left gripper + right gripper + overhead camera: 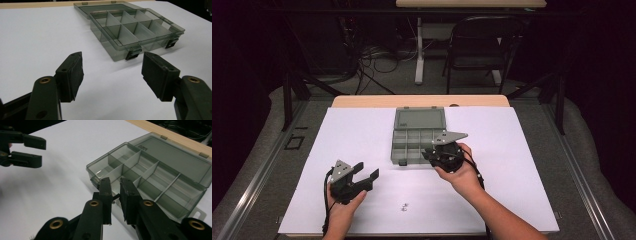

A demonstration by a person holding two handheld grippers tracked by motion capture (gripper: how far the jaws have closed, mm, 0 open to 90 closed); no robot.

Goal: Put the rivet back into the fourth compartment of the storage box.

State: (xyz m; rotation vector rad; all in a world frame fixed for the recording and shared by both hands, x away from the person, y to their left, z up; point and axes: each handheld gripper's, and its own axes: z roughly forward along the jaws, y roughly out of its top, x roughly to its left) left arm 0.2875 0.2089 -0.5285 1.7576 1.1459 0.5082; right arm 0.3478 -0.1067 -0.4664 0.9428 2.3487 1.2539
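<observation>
Counter (362, 130) white-covered. Organizer box (418, 136), lid open, just ahead of your right tool (115, 185), up and right of your left tool (366, 172). Right tool nearly closed, seems pinching small screw (114, 197). Left tool open, empty. Loose screws (403, 206) right of left tool.

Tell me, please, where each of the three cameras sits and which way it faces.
High view: above the person's side, facing forward and down at the table; both forearms, left gripper and right gripper show.
Left gripper view: rides the left gripper, looking between wide-open jaws at the open compartment box.
Right gripper view: rides the right gripper, whose jaws pinch something small, over the box.
All share the box and white sheet.
</observation>
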